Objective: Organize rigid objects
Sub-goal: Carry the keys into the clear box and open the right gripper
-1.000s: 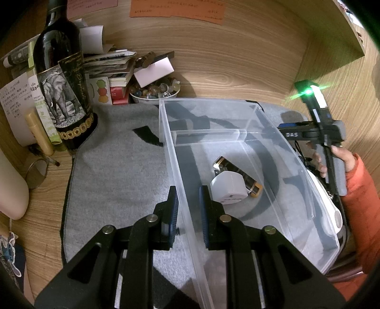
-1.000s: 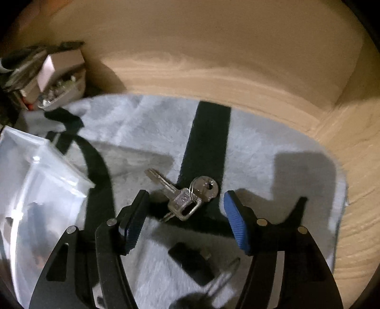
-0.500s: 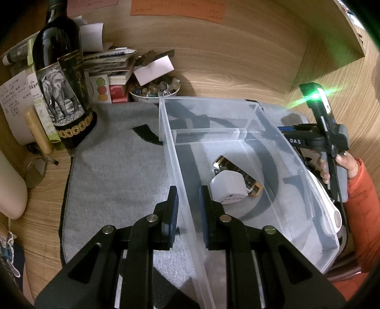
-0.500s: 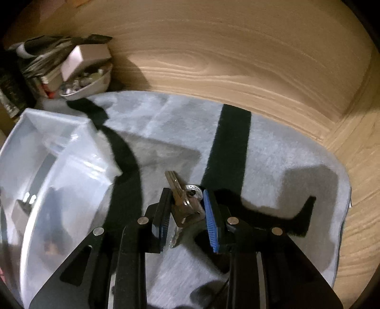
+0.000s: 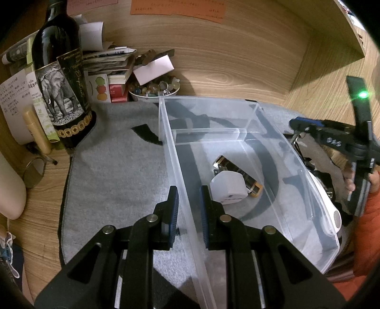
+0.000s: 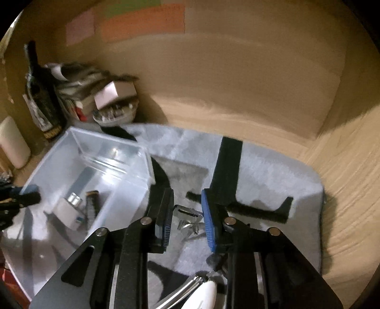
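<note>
Right gripper (image 6: 186,219), jaws closing on the key bunch (image 6: 187,215) above the grey mat (image 6: 273,171), has the clear bin (image 6: 90,152) just left; left gripper (image 5: 187,210) clamps that bin's left wall.

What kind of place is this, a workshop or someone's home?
Most likely a home desk or shelf nook, not a workshop. Wood-grain panels wall it in, a wine bottle stands by stacked papers and a bowl of trinkets, and sticky notes hang above.
</note>
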{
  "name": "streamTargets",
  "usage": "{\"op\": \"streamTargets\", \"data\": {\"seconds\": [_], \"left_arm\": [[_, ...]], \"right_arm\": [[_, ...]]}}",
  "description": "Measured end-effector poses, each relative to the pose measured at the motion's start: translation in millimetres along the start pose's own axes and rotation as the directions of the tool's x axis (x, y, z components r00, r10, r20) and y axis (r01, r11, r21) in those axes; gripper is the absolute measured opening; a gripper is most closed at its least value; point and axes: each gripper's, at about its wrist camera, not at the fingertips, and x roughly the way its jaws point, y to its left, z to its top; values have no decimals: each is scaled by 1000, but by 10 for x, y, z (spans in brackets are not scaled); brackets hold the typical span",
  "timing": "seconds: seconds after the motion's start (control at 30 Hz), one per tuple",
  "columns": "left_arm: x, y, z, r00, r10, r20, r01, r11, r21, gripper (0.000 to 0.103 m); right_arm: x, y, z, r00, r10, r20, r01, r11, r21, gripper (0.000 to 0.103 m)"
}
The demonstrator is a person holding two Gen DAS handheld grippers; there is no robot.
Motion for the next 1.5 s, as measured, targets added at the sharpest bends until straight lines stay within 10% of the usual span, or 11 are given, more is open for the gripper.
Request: {"op": "streamTargets", "data": {"seconds": [0.63, 1.5], "left_arm": [[1, 0, -4, 1000, 0, 3, 0, 1000, 3, 16], [1, 5, -4, 1000, 0, 3, 0, 1000, 4, 16]], "right_arm": [[-604, 612, 192, 976, 113, 185, -90, 988, -126, 22], [112, 1002, -109, 972, 217, -90, -228, 963, -142, 22]]}}
